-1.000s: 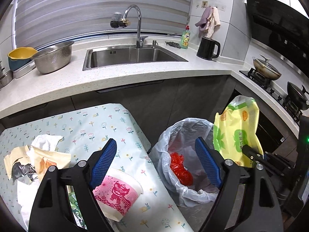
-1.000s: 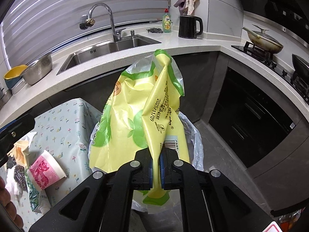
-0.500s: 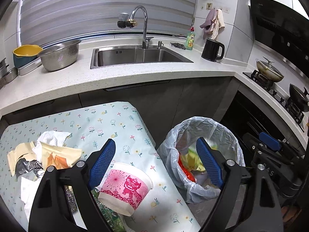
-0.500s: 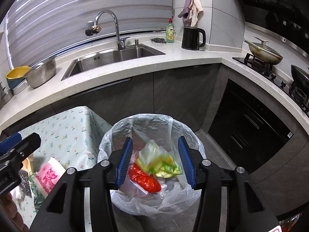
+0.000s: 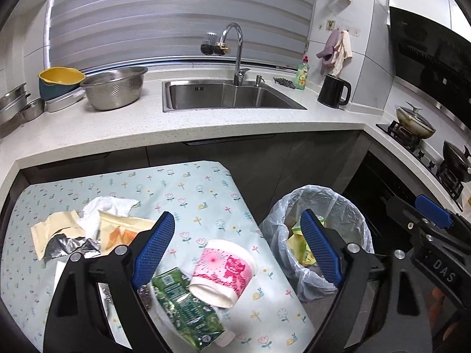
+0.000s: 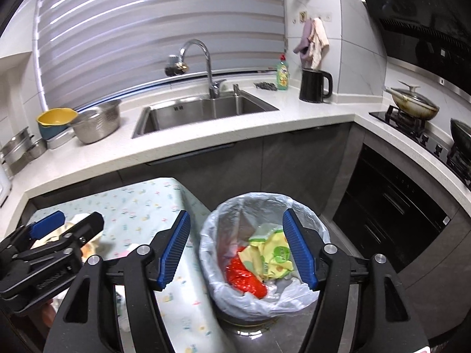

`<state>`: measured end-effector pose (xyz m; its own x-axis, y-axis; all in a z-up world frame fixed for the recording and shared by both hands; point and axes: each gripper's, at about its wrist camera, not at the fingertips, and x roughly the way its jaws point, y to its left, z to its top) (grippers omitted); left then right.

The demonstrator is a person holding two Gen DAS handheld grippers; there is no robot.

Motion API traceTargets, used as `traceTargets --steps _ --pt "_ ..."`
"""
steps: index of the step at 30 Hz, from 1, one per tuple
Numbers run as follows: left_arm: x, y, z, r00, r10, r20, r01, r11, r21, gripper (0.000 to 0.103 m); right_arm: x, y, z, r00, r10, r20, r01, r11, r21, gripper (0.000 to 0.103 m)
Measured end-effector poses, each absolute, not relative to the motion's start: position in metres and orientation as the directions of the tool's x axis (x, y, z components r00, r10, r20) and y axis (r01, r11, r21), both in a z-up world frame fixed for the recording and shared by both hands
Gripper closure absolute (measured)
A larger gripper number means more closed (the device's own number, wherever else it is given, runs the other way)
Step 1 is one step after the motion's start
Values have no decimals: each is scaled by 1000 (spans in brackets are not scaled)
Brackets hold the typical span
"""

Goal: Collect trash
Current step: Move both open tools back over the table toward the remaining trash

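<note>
- Nearest, our left gripper gapes empty above the pink paper cup lying on the table.
- Our right gripper — also spread, empty — hangs over the lined bin.
- Inside lie a yellow-green bag and red wrapper.
- Farther back, the sink.

One bin, lined with a clear bag, holds two pieces of trash: one yellow-green wrapper and one red wrapper. Beside the bin, the desk carries one pink paper cup, one green carton, one crumpled white tissue, one yellow snack packet and one torn foil-lined wrapper. Two grippers show, each with two blue fingers.
</note>
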<state>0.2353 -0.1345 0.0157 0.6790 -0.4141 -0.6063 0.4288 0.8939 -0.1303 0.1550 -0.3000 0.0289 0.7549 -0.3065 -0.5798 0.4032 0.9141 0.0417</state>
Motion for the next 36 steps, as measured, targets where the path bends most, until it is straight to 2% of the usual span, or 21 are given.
traceTargets --steps 9,18,36 --pt "220 -84 22 702 -385 -599 383 913 -138 17 142 -252 42 784 -246 -569 336 940 57 38" --pt "212 -24 10 712 -308 -631 299 946 -123 15 133 -202 37 794 -184 -579 270 960 66 38" --pt "194 86 -61 655 -165 -738 135 986 -100 15 132 -150 -24 726 -106 -679 243 964 110 38"
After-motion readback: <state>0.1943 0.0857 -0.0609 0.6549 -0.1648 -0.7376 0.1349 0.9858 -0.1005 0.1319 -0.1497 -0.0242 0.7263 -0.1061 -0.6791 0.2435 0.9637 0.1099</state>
